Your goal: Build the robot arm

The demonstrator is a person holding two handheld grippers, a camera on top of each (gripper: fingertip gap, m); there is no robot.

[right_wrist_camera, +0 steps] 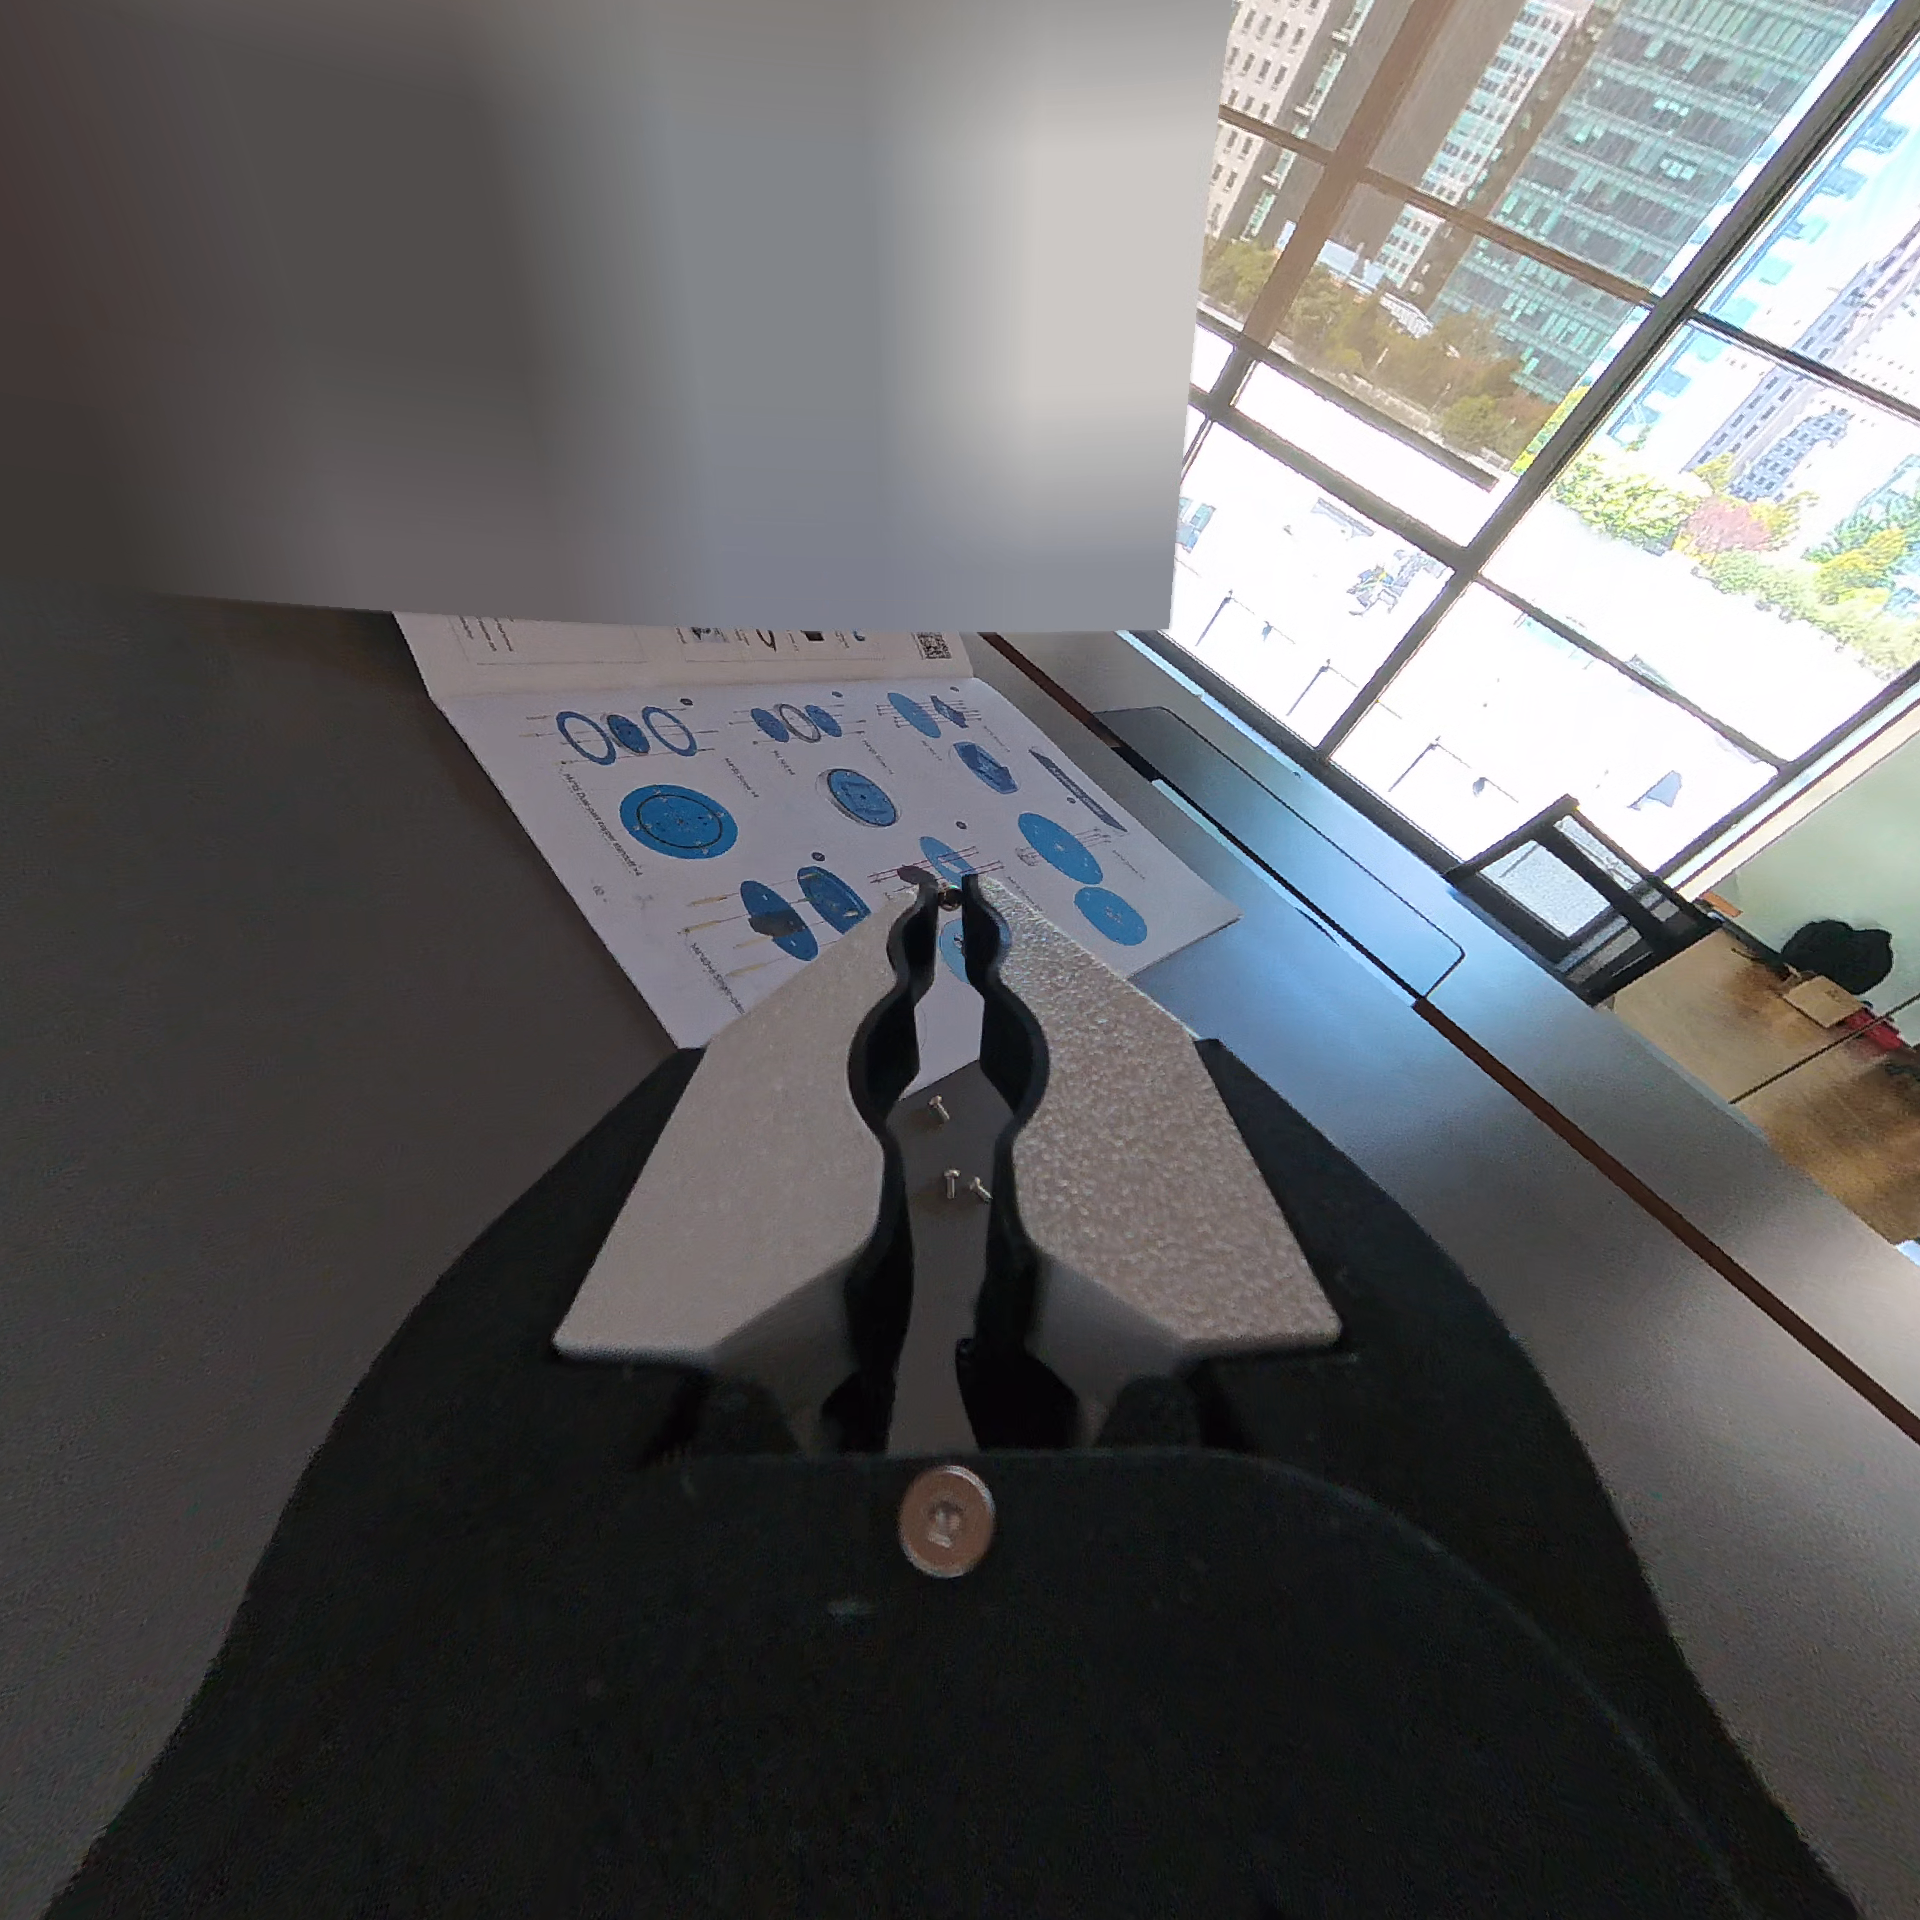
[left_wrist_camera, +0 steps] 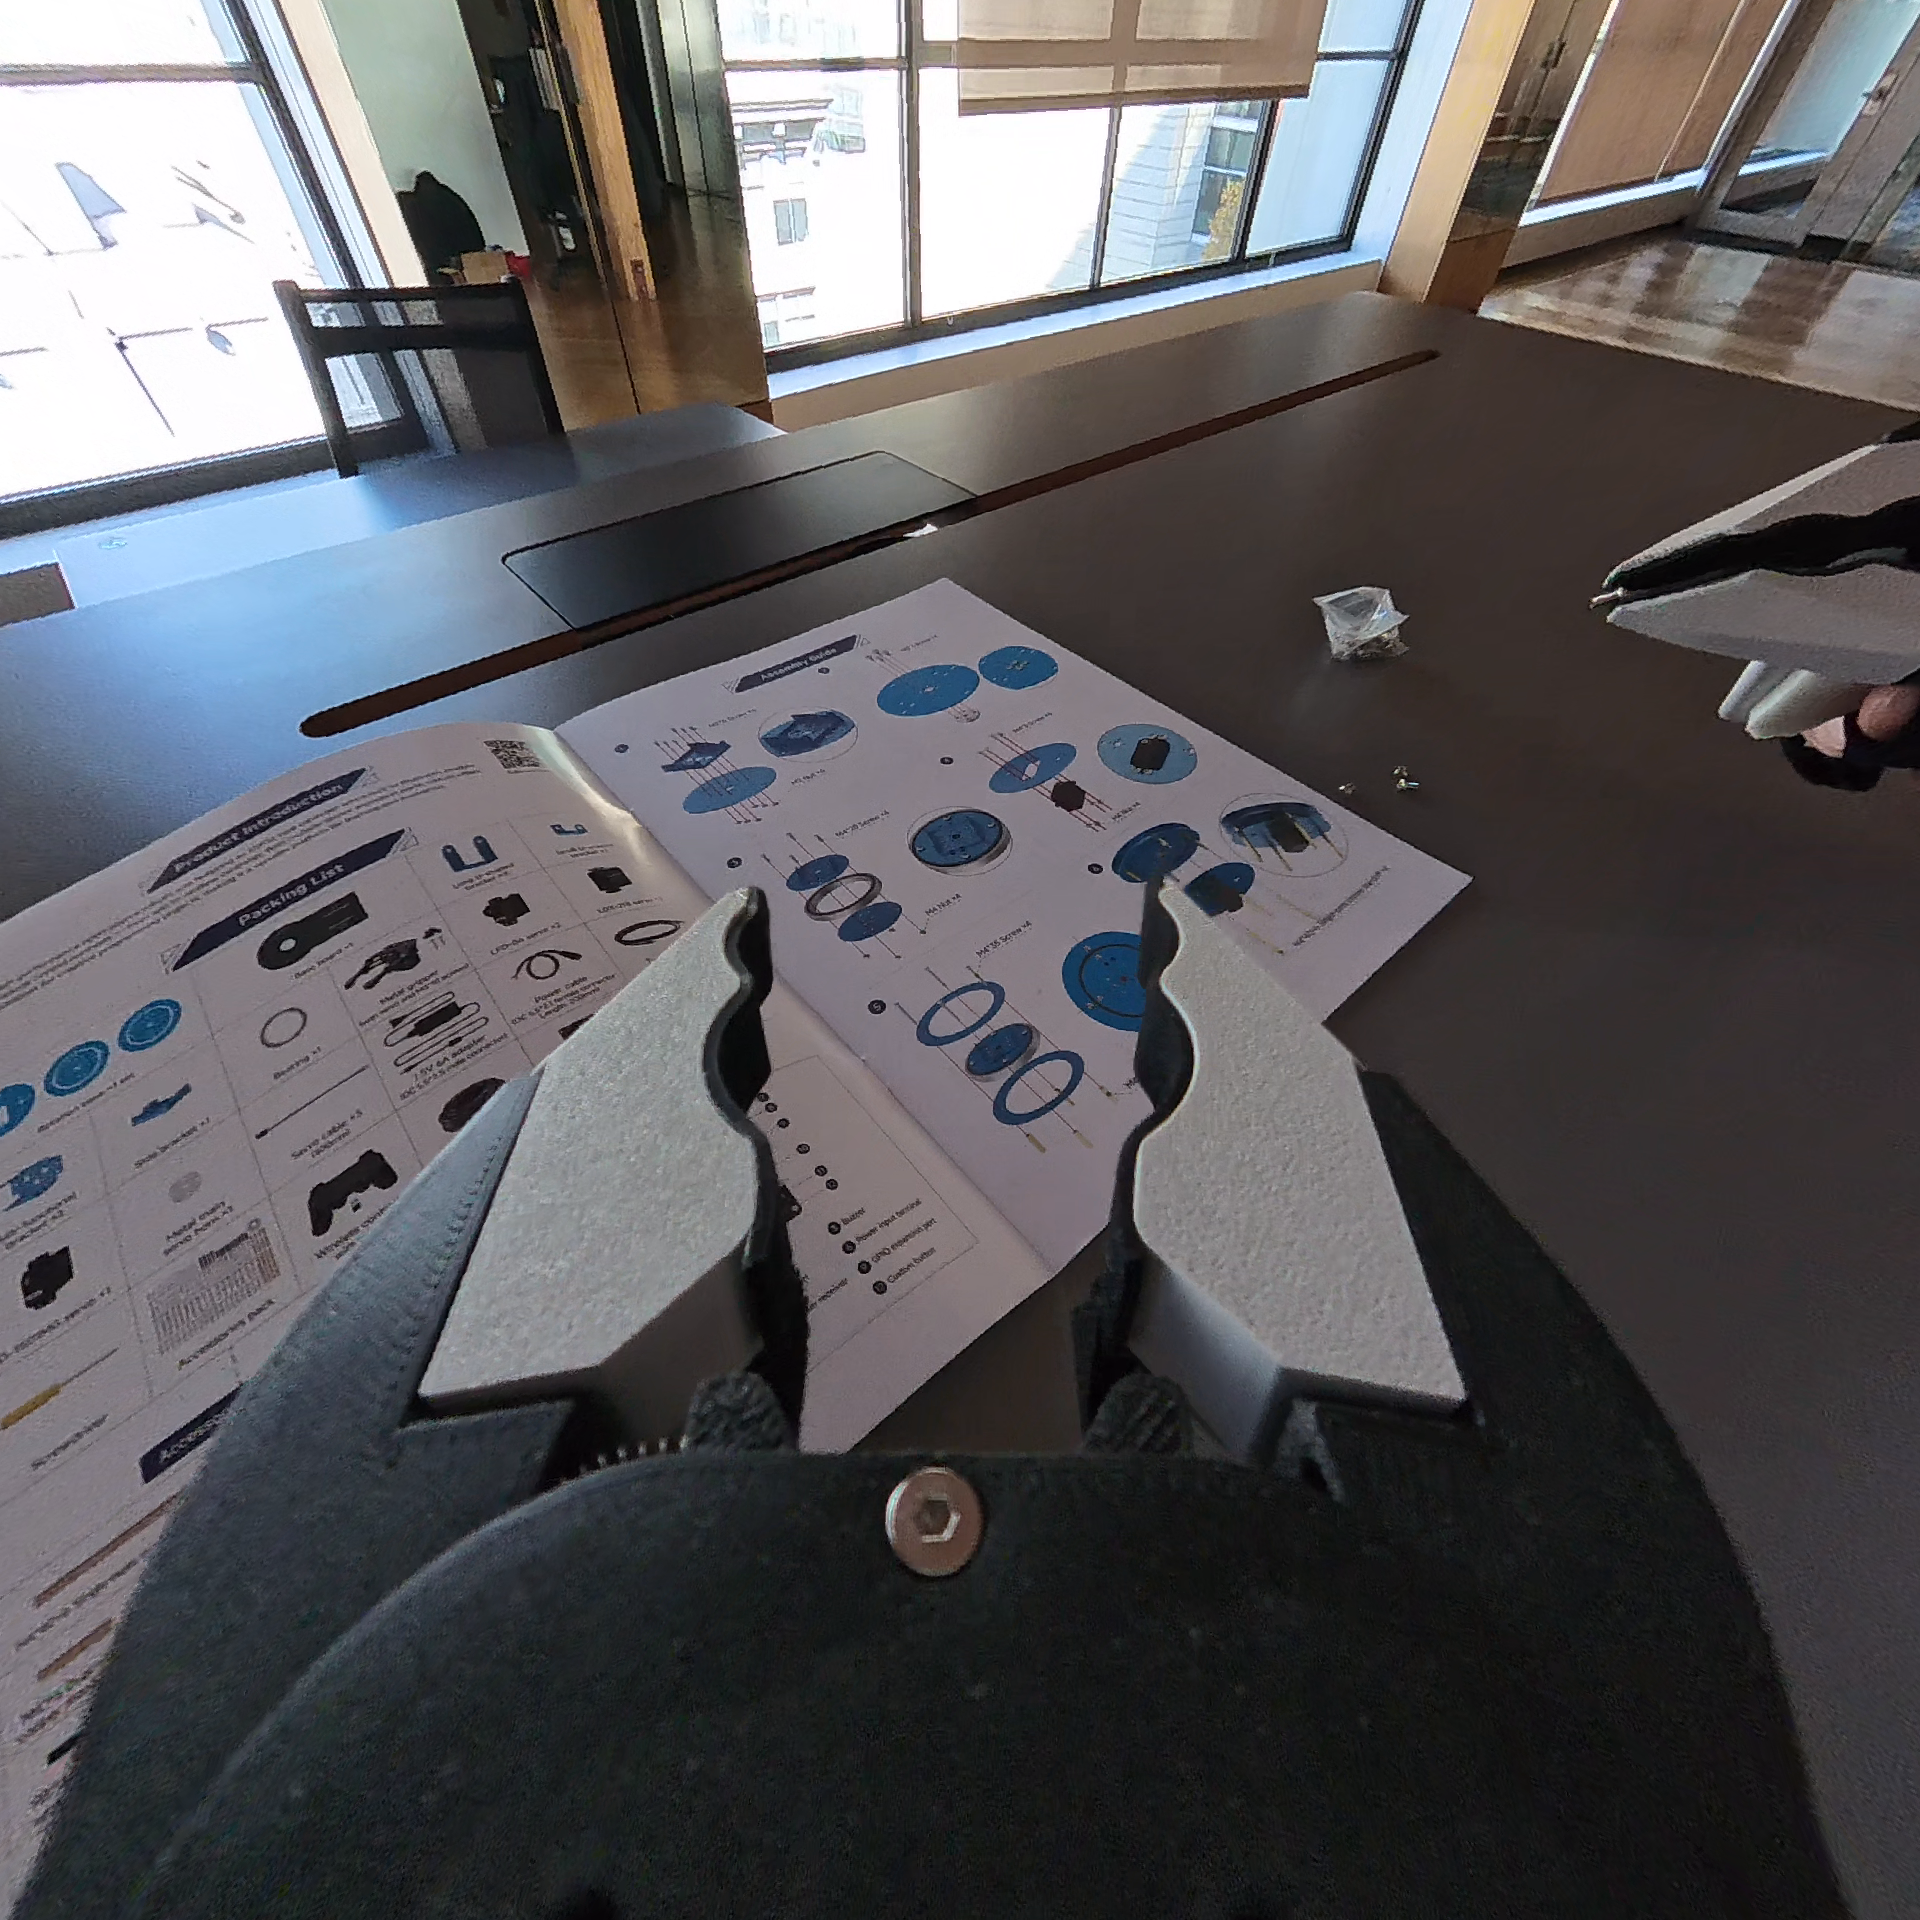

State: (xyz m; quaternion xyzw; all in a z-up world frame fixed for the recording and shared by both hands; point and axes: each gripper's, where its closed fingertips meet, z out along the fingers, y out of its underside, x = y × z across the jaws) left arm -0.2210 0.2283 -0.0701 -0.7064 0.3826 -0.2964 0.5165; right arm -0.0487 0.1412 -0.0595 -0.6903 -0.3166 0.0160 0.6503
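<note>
My left gripper [left_wrist_camera: 945, 894] is open and empty, held above an open instruction booklet [left_wrist_camera: 644, 935] that lies flat on the dark table [left_wrist_camera: 1610, 1091]. My right gripper [right_wrist_camera: 945, 888] is shut on a small metal screw [right_wrist_camera: 948, 898] pinched at its fingertips, raised above the table. It also shows at the right edge of the left wrist view [left_wrist_camera: 1600, 600], held by a hand. Loose screws [right_wrist_camera: 938, 1110] lie on the table below it, seen between its fingers, and in the left wrist view [left_wrist_camera: 1403, 777]. The booklet [right_wrist_camera: 831, 800] lies just beyond the right gripper.
A small clear bag of screws [left_wrist_camera: 1361, 623] lies on the table beyond the booklet's right page. A recessed black panel [left_wrist_camera: 727, 530] and a long slot [left_wrist_camera: 1195, 436] run across the table farther back. A chair [left_wrist_camera: 416, 364] and large windows stand behind.
</note>
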